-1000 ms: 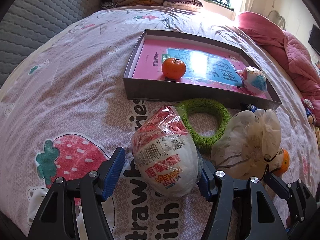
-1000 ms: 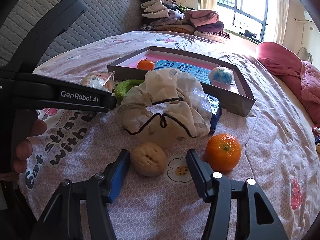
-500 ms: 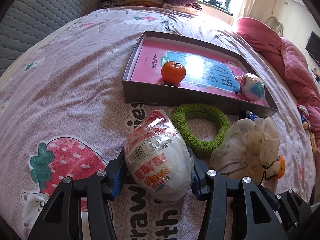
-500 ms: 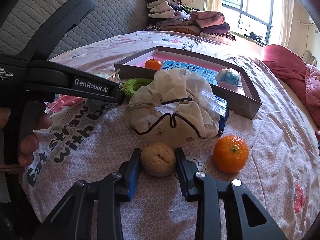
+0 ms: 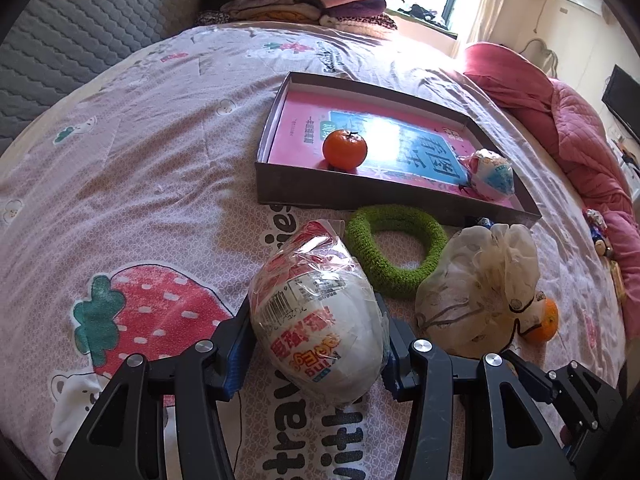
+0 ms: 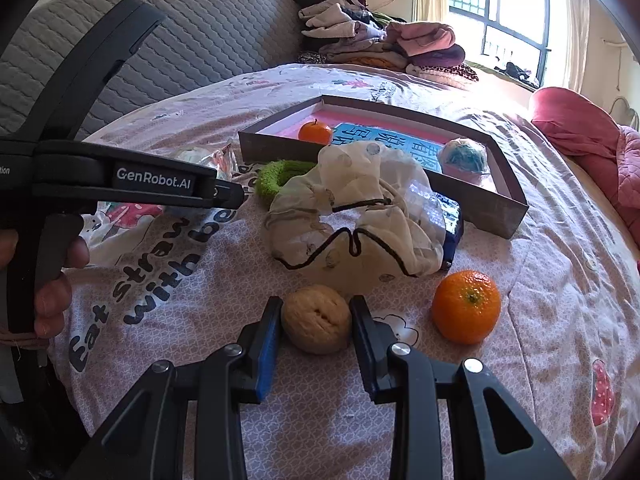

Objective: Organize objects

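Blue-padded, the left gripper (image 5: 316, 350) pinches a plastic-wrapped egg-shaped package (image 5: 318, 320) at the lower centre of its view, while the right gripper (image 6: 316, 322) clamps a walnut (image 6: 316, 319) at lower centre, below the grey tray (image 6: 504, 216).

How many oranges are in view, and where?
2. One orange sits inside the box, near its front wall. The other orange lies on the bedspread, right of the walnut. More could be hidden under the cloth pouch.
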`<state>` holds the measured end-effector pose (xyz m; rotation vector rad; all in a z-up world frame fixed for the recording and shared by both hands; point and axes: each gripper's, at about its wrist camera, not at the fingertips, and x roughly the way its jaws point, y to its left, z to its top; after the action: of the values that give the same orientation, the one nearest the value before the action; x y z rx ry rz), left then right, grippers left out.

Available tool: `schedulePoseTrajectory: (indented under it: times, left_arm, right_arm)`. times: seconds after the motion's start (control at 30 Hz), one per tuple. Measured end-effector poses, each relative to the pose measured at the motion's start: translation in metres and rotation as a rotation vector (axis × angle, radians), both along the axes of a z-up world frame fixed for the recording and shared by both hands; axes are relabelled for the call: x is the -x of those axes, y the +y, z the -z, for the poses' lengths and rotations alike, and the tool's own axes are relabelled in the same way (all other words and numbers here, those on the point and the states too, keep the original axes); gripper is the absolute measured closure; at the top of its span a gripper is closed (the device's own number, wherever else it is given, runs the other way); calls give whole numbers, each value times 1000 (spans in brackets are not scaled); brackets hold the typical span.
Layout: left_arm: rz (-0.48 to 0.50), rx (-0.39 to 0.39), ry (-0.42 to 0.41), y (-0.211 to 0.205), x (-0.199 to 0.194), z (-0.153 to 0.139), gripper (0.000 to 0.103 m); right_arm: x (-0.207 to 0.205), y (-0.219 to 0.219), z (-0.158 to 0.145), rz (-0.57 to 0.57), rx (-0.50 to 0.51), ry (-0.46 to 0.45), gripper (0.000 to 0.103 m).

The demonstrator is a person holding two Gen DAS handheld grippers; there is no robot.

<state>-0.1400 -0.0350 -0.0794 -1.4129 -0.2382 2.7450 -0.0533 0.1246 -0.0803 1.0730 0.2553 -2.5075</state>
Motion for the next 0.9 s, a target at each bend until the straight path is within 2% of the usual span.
schedulePoseTrajectory:
  times: [0.5, 0.9]
  left_arm:
    - [17, 48, 86, 14, -32, -29, 49]
    - [44, 85, 131, 29, -45, -38, 49]
  right_arm:
    - [-3, 8, -20, 22, 41, 49, 69]
    - [0, 14, -31, 43, 48, 90, 69]
